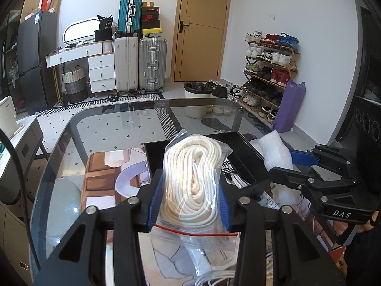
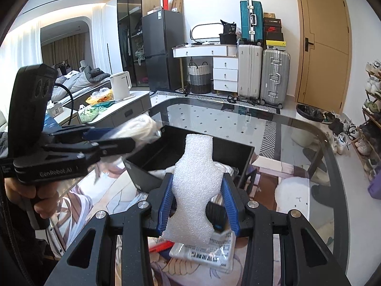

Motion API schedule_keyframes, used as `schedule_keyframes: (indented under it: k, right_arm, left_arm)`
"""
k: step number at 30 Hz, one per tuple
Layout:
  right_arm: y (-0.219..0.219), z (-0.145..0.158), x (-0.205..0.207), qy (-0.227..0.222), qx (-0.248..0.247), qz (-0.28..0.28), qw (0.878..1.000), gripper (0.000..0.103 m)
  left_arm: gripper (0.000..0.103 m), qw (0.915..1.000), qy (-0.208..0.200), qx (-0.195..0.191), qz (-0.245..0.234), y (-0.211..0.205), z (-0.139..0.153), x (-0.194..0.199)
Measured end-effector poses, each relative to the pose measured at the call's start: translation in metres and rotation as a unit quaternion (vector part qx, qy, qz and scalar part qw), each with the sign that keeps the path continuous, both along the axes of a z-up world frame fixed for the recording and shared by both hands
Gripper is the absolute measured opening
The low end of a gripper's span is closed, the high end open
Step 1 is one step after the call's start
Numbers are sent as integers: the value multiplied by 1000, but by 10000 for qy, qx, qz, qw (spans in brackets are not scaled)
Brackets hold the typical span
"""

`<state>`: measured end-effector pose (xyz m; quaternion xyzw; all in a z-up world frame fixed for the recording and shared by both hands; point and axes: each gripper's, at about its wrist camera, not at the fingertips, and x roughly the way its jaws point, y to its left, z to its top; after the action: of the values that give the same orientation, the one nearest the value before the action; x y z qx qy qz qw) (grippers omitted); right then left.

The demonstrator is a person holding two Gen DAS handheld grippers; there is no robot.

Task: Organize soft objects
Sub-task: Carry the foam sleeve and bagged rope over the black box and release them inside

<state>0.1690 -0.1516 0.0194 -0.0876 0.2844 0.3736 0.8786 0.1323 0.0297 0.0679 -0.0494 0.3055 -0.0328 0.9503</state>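
My left gripper (image 1: 189, 202) is shut on a clear zip bag of coiled white rope (image 1: 193, 178) and holds it above the table, just in front of a black open box (image 1: 240, 152). My right gripper (image 2: 198, 202) is shut on a white foam piece (image 2: 195, 186), held upright in front of the same black box (image 2: 171, 147). The foam (image 1: 276, 152) and right gripper (image 1: 281, 178) show at the right of the left wrist view. The left gripper (image 2: 123, 140) with the rope bag (image 2: 140, 128) shows at the left of the right wrist view.
The glass table (image 1: 119, 128) carries a printed mat (image 1: 107, 176). A packet with a printed label (image 2: 204, 255) and a black item lie under my right gripper. Striped cloth (image 1: 231, 169) lies in the box. Suitcases, a shoe rack and a bin stand behind.
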Motion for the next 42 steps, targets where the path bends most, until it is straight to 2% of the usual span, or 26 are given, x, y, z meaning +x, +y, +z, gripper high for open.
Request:
schedule_keyframes:
  k: [11, 28, 32, 40, 42]
  right_arm:
    - [15, 6, 29, 29, -25, 31, 10000, 41]
    - [29, -8, 72, 261, -34, -45, 9996, 41]
    - [31, -10, 78, 278, -16, -80, 9996, 41]
    - [36, -23, 74, 309, -221, -69, 9993, 41]
    - [34, -24, 72, 297, -242, -60, 9992, 46]
  left_arm:
    - [40, 9999, 103, -111, 83, 1, -9, 30]
    - [40, 9996, 267, -56, 35, 0, -20, 65]
    - [40, 9996, 245, -124, 16, 0, -21, 69]
    - [41, 9994, 348, 27, -86, -7, -31, 68]
    - [42, 9989, 432, 40, -158, -10, -32, 67]
